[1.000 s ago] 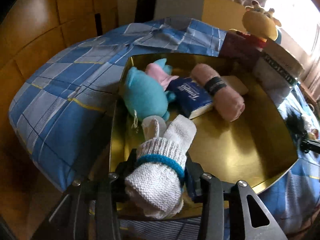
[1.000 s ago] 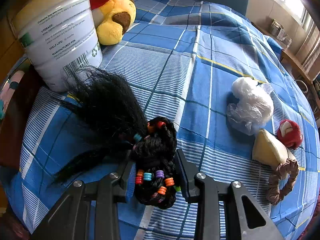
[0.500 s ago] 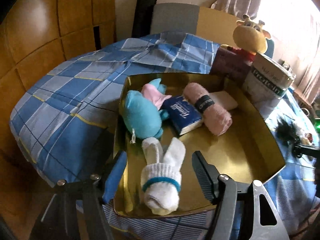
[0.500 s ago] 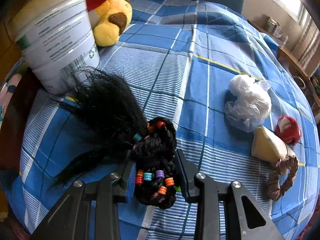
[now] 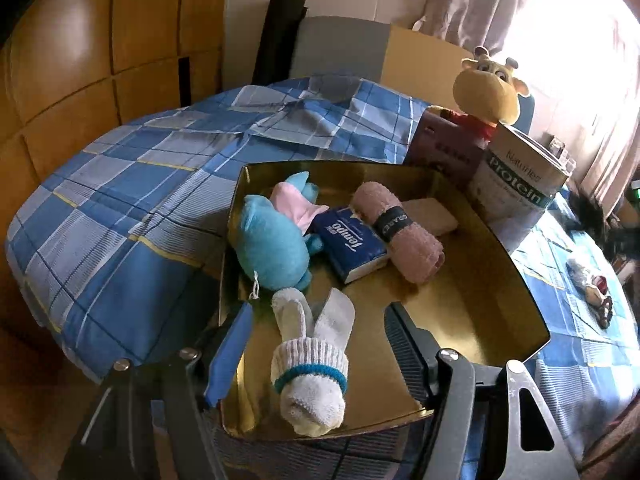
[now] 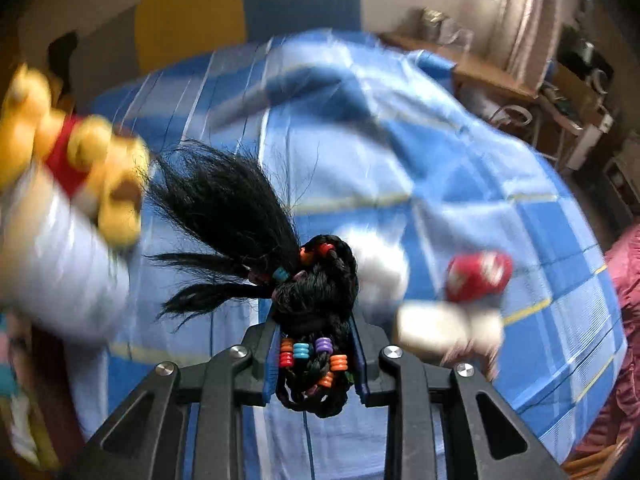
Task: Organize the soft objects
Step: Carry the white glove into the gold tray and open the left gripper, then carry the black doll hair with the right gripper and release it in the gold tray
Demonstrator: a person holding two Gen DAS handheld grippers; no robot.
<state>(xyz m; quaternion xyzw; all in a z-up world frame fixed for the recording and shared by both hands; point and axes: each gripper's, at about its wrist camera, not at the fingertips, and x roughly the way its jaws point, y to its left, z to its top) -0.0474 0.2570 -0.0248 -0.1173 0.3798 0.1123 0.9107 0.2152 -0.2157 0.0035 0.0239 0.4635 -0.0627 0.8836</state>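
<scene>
Blue checked cloth, spread over the table. White protein tub, upright just beside the tray's far right corner. Dark red box, left of the tub. Pale curtains at the window behind.

Window glare upper right; right view motion-blurred; fisheye-dark corners.

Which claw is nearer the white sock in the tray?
Left. The left claw is open with its fingers on either side of the sock, not touching it. The right claw is off over the bedspread, shut on the black hairpiece.
</scene>
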